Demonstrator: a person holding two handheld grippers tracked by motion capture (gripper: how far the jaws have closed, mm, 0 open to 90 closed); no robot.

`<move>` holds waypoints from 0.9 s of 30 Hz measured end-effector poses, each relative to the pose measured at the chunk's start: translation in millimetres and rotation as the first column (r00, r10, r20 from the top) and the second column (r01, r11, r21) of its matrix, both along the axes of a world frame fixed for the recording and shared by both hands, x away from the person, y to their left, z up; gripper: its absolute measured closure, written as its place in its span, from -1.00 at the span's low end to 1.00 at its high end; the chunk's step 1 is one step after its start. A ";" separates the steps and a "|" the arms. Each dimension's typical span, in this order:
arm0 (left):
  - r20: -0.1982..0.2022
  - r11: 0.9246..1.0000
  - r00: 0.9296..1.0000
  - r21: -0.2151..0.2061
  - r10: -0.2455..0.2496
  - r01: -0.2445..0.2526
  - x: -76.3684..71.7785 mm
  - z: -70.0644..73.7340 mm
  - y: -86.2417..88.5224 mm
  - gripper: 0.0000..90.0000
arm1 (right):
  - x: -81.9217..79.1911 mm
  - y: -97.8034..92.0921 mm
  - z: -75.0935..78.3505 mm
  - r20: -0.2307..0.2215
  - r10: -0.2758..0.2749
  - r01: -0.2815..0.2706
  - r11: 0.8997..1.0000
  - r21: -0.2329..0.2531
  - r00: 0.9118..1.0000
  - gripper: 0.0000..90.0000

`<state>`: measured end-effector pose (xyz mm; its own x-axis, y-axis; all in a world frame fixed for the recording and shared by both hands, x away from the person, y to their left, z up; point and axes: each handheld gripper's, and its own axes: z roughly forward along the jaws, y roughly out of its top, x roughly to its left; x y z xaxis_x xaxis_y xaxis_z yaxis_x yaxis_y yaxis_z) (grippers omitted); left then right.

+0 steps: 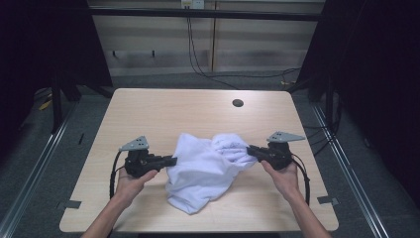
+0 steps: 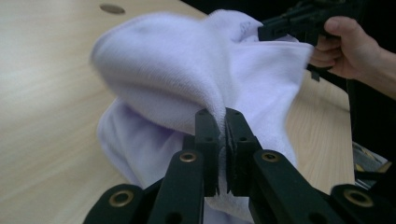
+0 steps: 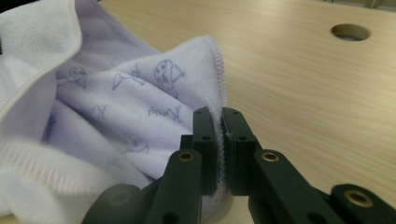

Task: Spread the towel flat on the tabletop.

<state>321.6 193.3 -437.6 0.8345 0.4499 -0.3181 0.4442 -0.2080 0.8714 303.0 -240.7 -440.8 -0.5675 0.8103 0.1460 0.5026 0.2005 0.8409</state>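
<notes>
I have the white towel (image 1: 205, 171) bunched at the lower centre of the high view, most of it resting on the bench (image 1: 148, 109). My left gripper (image 1: 172, 160) has its fingers clamped on the cloth's left edge, and my right gripper (image 1: 250, 149) pinches the stitched hem at the right. I hold opposite edges so that, as I judge it, drawing them apart will spread the crumpled cloth flat for folding.
</notes>
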 end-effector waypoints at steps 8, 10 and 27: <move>0.093 0.996 0.994 -0.083 0.052 -0.045 0.5 35.6 14.1 0.92 | -5.9 -23.1 38.9 0.064 -0.064 0.057 0.993 0.108 0.996 0.90; 0.113 0.994 0.992 -0.093 0.061 -0.050 2.2 45.5 12.3 0.92 | -7.5 -25.2 54.0 0.091 -0.077 0.064 0.989 0.135 0.993 0.90; 0.102 0.978 0.978 -0.117 0.183 -0.171 77.1 95.2 8.7 0.91 | 71.4 -24.4 117.0 0.092 -0.114 0.093 0.974 0.206 0.989 0.90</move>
